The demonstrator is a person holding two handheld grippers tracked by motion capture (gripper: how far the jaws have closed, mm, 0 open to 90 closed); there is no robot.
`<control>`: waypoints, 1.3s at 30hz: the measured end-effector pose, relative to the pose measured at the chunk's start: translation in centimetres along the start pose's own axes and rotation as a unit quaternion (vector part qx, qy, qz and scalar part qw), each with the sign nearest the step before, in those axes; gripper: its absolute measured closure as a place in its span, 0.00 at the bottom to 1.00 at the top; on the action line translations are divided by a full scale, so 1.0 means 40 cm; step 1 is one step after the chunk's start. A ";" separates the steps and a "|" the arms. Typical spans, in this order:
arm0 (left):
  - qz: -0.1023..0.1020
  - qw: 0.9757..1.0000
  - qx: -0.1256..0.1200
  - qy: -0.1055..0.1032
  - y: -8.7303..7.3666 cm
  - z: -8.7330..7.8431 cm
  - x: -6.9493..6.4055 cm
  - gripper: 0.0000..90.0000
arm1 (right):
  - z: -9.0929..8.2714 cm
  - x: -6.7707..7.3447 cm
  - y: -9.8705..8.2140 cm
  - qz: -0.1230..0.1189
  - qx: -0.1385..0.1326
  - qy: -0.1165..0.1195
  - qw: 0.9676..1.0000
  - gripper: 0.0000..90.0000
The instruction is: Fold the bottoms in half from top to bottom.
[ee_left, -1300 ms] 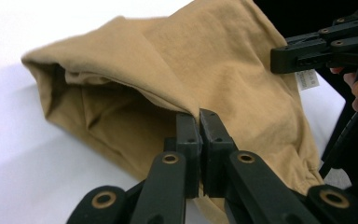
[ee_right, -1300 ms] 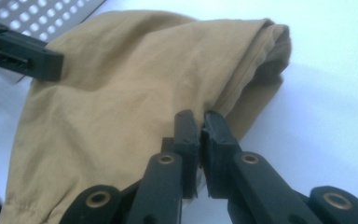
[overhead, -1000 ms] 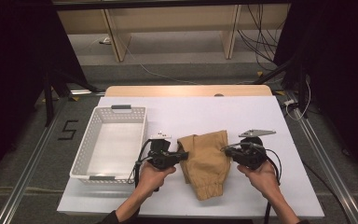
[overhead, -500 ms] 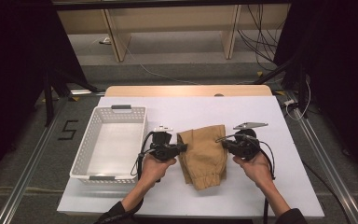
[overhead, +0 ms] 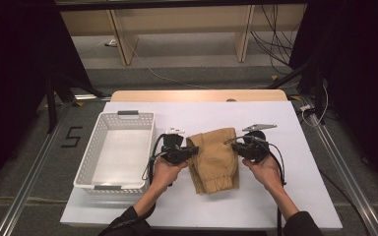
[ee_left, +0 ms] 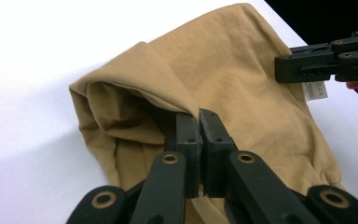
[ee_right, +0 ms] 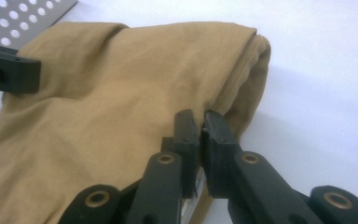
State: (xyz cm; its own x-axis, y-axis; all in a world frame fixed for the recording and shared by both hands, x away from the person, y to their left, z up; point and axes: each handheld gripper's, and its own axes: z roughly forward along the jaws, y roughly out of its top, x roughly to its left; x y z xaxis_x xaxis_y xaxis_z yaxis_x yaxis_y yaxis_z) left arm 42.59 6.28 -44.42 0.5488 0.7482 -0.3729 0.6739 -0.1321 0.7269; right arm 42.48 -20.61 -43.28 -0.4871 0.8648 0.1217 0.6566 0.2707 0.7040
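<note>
With your left gripper [overhead: 193, 150] and right gripper [overhead: 232, 142] each clenched on an edge of the tan garment [overhead: 214, 160] lying on the table [overhead: 295, 147] beside the basket [overhead: 128, 120], uneven pulling risks unfolding it or slipping a thin pinch.

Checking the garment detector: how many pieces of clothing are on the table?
1. A single tan folded garment lies on the white table, right of the white basket, pinched at its left edge by the left tool and at its right edge by the right tool. The basket looks empty.
</note>
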 end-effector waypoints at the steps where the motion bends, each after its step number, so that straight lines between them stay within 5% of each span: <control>1: 0.000 1.000 0.000 0.000 0.001 0.000 0.002 0.97 | 0.003 -0.001 0.001 0.002 -0.001 -0.001 1.000 0.95; 13: 0.004 1.000 0.009 0.020 -0.020 0.021 0.009 0.92 | 0.031 -0.001 -0.011 -0.018 0.026 -0.020 0.999 0.92; 17: 0.016 0.999 0.015 0.027 -0.023 0.014 0.000 0.75 | 0.032 -0.006 -0.014 -0.019 0.030 -0.025 0.999 0.61; 22: 0.018 0.998 0.030 0.052 -0.030 0.007 -0.011 0.57 | 0.020 -0.018 -0.018 0.002 0.027 -0.019 0.999 0.46; 32: -0.009 0.996 0.057 0.073 -0.049 0.024 0.013 0.39 | 0.035 -0.022 -0.034 0.020 0.052 -0.010 0.998 0.40; 39: -0.029 0.994 0.073 0.070 -0.063 0.044 0.032 0.41 | 0.066 -0.028 -0.044 0.031 0.091 -0.004 0.995 0.39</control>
State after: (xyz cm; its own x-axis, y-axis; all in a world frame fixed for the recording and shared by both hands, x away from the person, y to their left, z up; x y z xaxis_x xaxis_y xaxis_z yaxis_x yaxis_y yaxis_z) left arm 42.48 6.40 -47.74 0.4400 0.8391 -0.3199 0.7728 -0.1724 0.6109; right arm 43.40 -20.95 -46.52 -0.4374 0.8858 0.1551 0.7798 0.2877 0.5559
